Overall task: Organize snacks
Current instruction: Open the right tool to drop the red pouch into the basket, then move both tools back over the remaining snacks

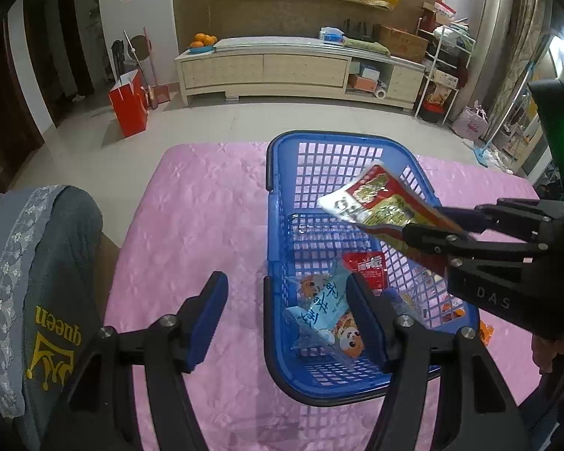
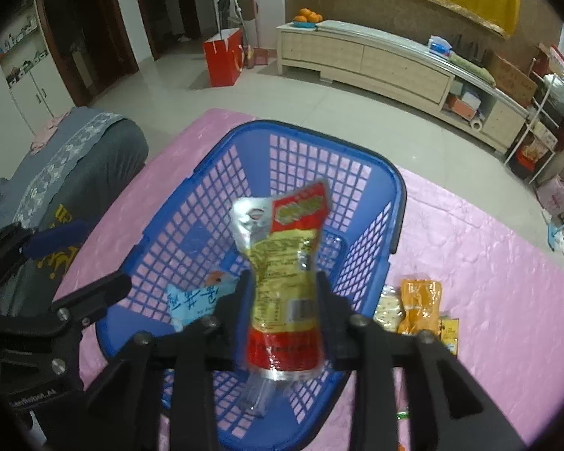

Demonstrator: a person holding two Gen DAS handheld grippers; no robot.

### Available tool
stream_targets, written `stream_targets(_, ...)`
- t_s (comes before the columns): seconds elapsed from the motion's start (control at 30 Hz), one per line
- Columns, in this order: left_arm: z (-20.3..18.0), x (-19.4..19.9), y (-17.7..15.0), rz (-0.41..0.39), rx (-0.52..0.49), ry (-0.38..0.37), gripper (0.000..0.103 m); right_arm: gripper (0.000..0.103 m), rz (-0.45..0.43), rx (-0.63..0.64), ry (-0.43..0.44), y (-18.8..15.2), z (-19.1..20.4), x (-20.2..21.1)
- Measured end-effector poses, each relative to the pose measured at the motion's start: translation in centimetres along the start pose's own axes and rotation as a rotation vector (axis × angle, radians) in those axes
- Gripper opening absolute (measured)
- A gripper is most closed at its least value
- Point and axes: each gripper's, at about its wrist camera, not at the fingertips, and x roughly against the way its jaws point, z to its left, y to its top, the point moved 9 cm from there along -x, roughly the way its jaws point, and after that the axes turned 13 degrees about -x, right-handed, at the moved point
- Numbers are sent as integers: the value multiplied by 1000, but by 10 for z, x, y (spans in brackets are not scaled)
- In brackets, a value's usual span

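A red-and-yellow snack packet (image 2: 282, 285) is being held loosely between the right tongs (image 2: 282, 300), spread slightly, above the blue basket (image 2: 391, 203); the left tongs (image 1: 287, 315) are being kept spread, empty.

one blue basket (image 2: 396, 203); two grippers; one red-and-yellow packet (image 2: 285, 274); one light-blue packet (image 1: 319, 308); one orange packet (image 2: 421, 304)

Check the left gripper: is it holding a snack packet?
No, the left gripper stands open and empty around the blue basket's near-left rim.

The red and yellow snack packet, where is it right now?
The red and yellow packet sits between the right gripper's fingers, hanging above the blue basket on the pink cloth, over a light blue packet already inside.
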Motion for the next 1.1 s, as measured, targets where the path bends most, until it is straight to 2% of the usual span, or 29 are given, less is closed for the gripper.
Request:
stream_targets(0.03, 0, 0, 0, 1, 2, -1, 63, 62, -2, -1, -2, 0, 0, 0)
stream_targets(0.07, 0, 0, -1, 3, 5, -3, 66, 69, -8, 1, -10, 0, -2, 1)
stream_targets(0.17, -1, 1, -3, 3, 10, -11, 67, 76, -26, 2, -14, -1, -4, 8)
stream_targets(0.4, -10, 16, -1, -7, 10, -13, 67, 79, -23, -52, 19, -7, -19, 34)
stream_targets(0.57, -30, 33, 4, -28, -32, -10, 67, 79, -44, -84, 19, -14, -36, 62)
stream_targets(0.7, -55, 46, 10, -47, -69, -15, 67, 79, -62, -102, 13, -23, -55, 86)
stream_targets(0.83, -82, 53, 13, -57, -94, -42, 72, 79, -71, -112, -1, -33, -72, 103)
stream_targets(1.1, -129, 47, 9, -28, -125, -66, 76, 79, -64, -142, -31, -66, -116, 120)
